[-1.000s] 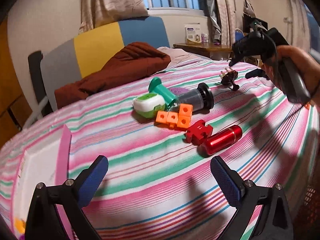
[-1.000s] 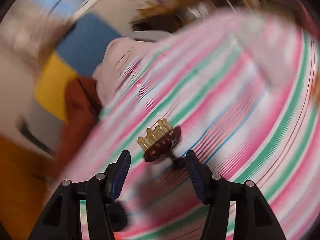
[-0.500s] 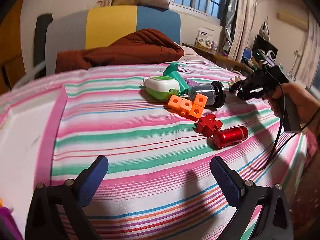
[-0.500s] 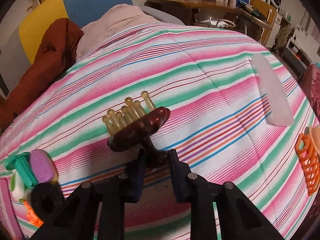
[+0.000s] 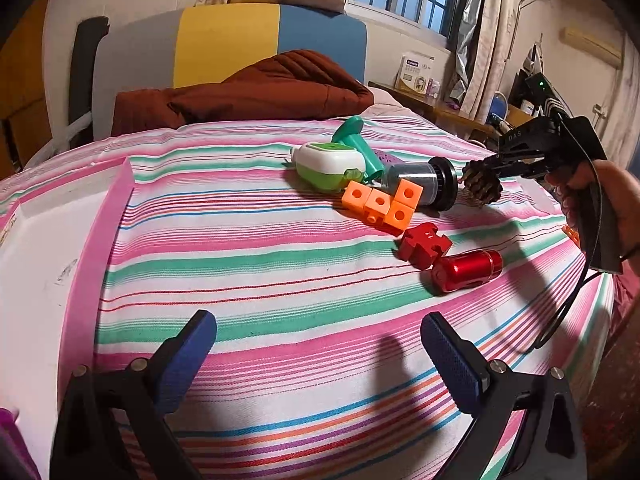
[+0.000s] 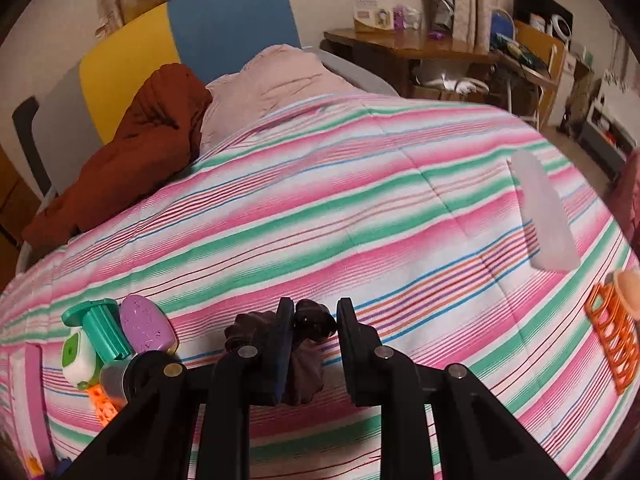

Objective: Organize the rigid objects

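Striped bed (image 5: 280,264) carries the toy pile, left tool (image 5: 320,356) spread wide and empty, right tool (image 6: 312,326) pinching the brown massager (image 5: 482,186) by its knob beside the black-capped jar (image 5: 424,182), jaws easing slightly, so it may slip.

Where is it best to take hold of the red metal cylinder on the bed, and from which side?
Grip the red cylinder across its round middle, coming down from above. It lies on its side on the striped blanket, so the long curved flanks are free. Keep toward the cap end, because the other end lies close to the red puzzle block.
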